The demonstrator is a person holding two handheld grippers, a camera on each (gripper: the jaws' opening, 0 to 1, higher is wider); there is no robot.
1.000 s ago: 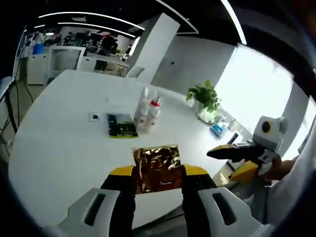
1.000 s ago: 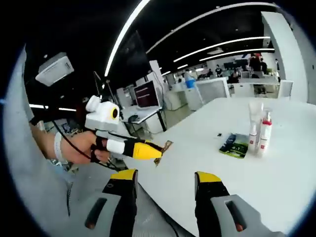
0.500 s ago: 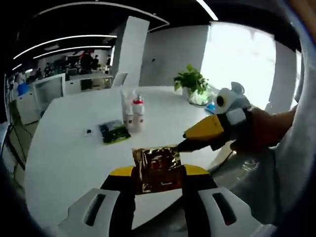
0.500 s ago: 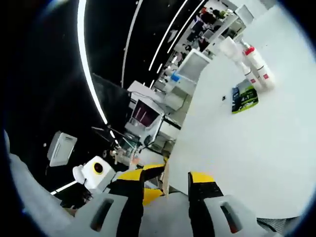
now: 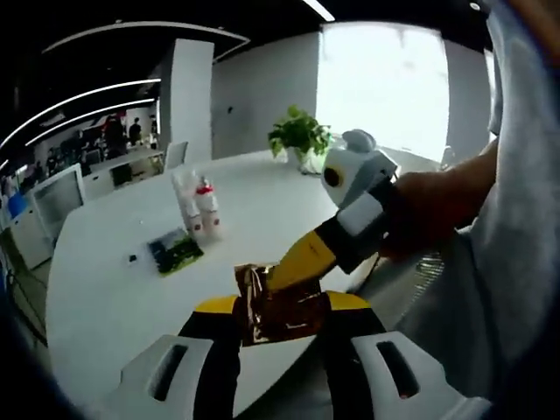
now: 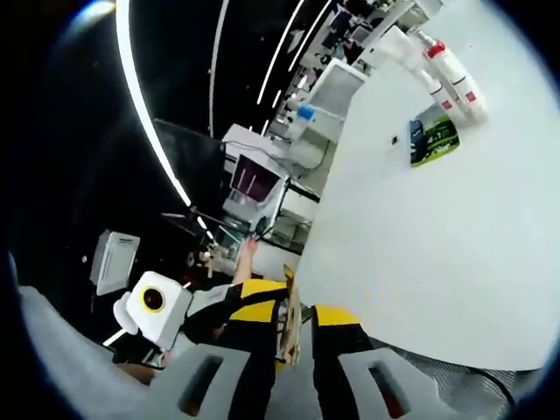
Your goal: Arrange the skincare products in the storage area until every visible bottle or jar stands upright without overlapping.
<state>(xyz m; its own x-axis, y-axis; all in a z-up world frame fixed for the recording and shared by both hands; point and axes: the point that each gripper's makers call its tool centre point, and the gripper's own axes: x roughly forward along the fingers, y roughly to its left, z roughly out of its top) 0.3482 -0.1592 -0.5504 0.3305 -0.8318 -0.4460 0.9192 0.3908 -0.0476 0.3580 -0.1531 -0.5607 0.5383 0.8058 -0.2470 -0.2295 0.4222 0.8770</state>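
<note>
the left gripper (image 5: 280, 308) pinches a gold foil sachet (image 5: 278, 302) between its jaws, and the right gripper (image 6: 296, 322) closes on the same sachet edge-on. the bottles (image 5: 196, 206) stand upright on the white desk (image 5: 114, 289), well ahead of both grippers, beside a green packet (image 5: 175, 252).

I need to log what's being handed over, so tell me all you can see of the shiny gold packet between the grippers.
The gold packet is a flat, crinkled foil sachet, coppery gold and reflective, roughly square. It is held in the air near the white table's edge, pinched between the jaws of the left gripper. The right gripper comes in from the side; its yellow tip lies on the packet's upper edge. In the right gripper view it shows edge-on as a thin sliver between the jaws.
</note>
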